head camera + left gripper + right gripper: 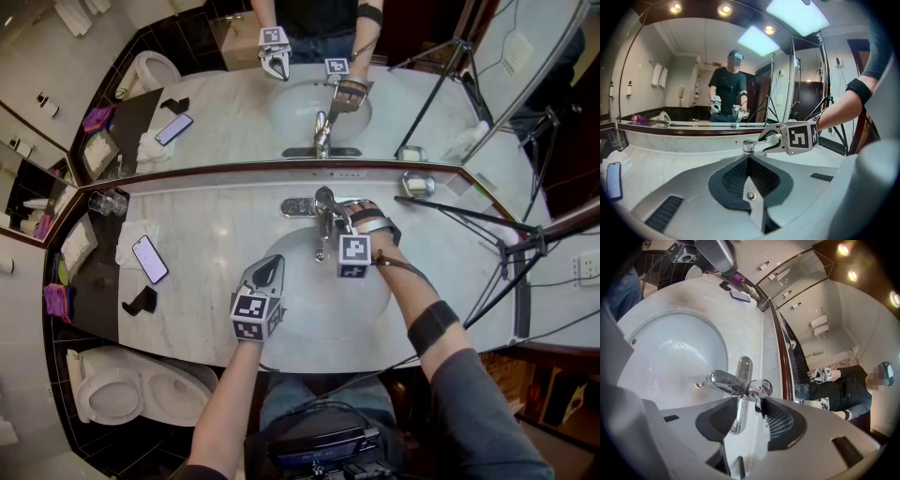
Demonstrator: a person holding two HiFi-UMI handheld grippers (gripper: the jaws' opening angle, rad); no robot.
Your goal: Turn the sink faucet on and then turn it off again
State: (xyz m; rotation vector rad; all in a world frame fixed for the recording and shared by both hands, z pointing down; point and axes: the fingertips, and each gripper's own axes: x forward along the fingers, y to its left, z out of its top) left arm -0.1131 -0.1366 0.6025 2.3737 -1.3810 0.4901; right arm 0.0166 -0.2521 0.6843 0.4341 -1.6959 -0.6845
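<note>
Chrome faucet [324, 208] stands at the far edge of the sink basin [319, 305], in the middle of the pale marble counter [216, 225], with its spout reaching toward the near side over the bowl. The right gripper [345, 217] is at the faucet, coming from the right. In the right gripper view its jaws stand apart, and the shiny head of the faucet [736, 384] is between their tips. The right-hand pad [780, 420] looks to touch the metal, but the other pad is clear of it, so the faucet is not clamped.

The left gripper [270, 267] hovers over the near left part of the basin and points toward the far side. In the left gripper view its two dark pads meet in one line with nothing between them [749, 161], and past them the faucet [751, 146] shows with the right gripper [780, 139] on it.

On the left part of the counter lies a phone [150, 259] on a white cloth, and a glass [108, 202] stands near the far left corner. A toilet [122, 389] is at the near left, below the counter. A black tripod [506, 244] stands at the right. The mirror [234, 112] behind the counter repeats the whole scene.
</note>
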